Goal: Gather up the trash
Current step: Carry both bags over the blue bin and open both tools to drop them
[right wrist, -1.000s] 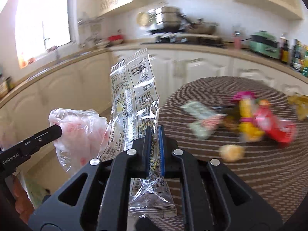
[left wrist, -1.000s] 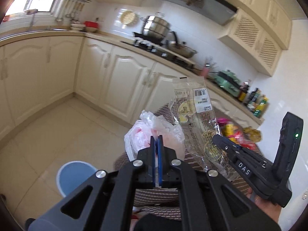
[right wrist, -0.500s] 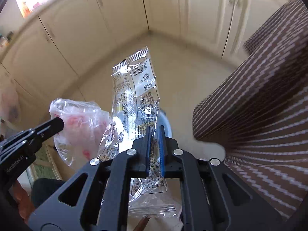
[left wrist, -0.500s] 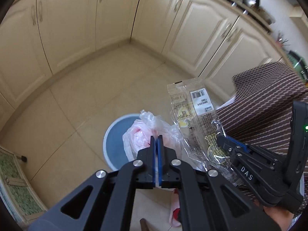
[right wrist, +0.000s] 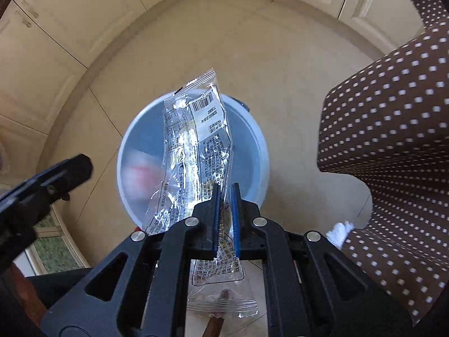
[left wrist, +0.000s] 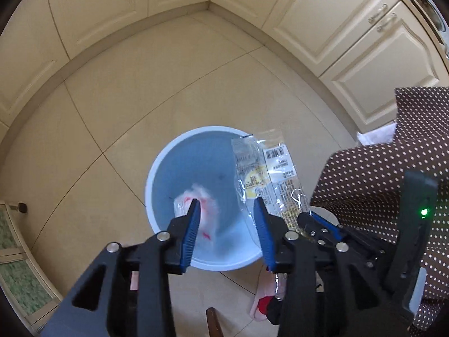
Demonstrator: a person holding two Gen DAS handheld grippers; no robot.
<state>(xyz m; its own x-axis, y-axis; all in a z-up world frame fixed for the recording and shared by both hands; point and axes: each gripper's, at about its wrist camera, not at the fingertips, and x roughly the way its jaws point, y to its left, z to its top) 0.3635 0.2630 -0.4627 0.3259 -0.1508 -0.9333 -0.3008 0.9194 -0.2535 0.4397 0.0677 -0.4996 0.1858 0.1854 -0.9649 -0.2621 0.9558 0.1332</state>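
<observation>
My left gripper [left wrist: 227, 205] points down over a round blue bin [left wrist: 157, 163], and its jaws are opening. The pink-and-white plastic bag [left wrist: 209, 210] is loose below them, blurred, inside the bin and touching neither pad. My right gripper [right wrist: 226, 189] is shut on a long clear printed wrapper [right wrist: 196, 129], which sticks out over the bin [right wrist: 261, 140]. In the right wrist view the bag [right wrist: 140, 174] is a pink blur in the bin, and one of the left gripper's fingers [right wrist: 70, 168] enters from the left. The wrapper [left wrist: 269, 174] also shows in the left wrist view.
A table with a brown white-dotted cloth [right wrist: 393, 140] hangs close on the right of the bin. Cream cabinets [left wrist: 350, 28] line the far walls around a beige tiled floor [left wrist: 140, 84]. A pink and red scrap [left wrist: 261, 306] lies on the floor below the bin.
Both grippers have swung down from the table to just above the bin. The left gripper has opened and let the plastic bag drop into the bin. The right still holds the wrapper.
</observation>
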